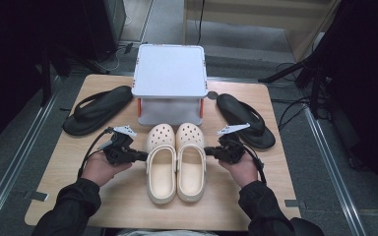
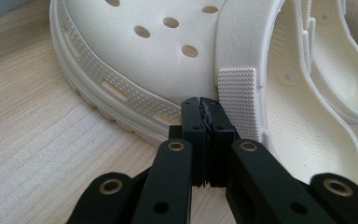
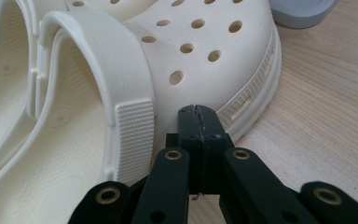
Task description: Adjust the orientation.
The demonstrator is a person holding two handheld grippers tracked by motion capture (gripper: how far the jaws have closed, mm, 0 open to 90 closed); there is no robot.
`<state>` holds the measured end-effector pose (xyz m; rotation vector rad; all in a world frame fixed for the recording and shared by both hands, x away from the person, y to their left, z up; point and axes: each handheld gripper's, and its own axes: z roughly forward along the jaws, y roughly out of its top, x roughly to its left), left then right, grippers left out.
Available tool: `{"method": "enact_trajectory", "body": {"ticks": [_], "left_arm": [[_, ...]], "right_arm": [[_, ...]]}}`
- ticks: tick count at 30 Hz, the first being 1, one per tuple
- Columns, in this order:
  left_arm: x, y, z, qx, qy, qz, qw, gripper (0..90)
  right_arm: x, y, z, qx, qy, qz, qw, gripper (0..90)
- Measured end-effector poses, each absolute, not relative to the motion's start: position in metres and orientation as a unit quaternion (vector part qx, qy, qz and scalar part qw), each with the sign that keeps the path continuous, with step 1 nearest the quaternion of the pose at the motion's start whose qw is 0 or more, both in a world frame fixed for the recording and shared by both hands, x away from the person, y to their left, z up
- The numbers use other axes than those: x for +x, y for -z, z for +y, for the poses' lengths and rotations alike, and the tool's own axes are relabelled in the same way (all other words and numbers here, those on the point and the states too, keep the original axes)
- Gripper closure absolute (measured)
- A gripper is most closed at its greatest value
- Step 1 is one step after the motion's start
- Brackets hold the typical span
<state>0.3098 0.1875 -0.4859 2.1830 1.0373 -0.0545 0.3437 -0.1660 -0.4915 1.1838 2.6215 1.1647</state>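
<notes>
Status: the pair of cream clogs sits side by side mid-table, toes toward the white two-tier rack (image 1: 169, 70), heels toward you. Left clog (image 1: 160, 164) and right clog (image 1: 191, 161) are both flat on the wooden table (image 1: 59, 177), touching each other, just in front of the rack's lower opening. My read: pair is lined up but not yet shelved; rack top and lower bay look bare. Black flip-flops untouched, one left of the rack (image 1: 97, 109), one right (image 1: 245, 119).

Pose: you've got the left gripper (image 1: 143, 156) at the left clog's outer side, right gripper (image 1: 207, 151) at the right clog's outer side, both pointing inward, hands low on the table, roughly mirrored.

Jaws: both pressed together, nothing between them. In the gripper views each tip sits against, or just short of, the clog's sidewall near the strap pivot; contact not certain.

Looks like a squeeze/push from both sides, not a pinch grip. Left to do, I'd guess: slide the pair fwd into the lower bay.
</notes>
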Motion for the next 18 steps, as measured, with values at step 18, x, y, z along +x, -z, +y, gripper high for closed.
{"method": "enact_trajectory", "body": {"ticks": [18], "left_arm": [[0.307, 0.477, 0.201, 0.832, 0.026, 0.404, 0.379, 84.6]], "right_arm": [[0.346, 0.490, -0.170, 0.385, -0.381, 0.840, 0.040, 84.4]]}}
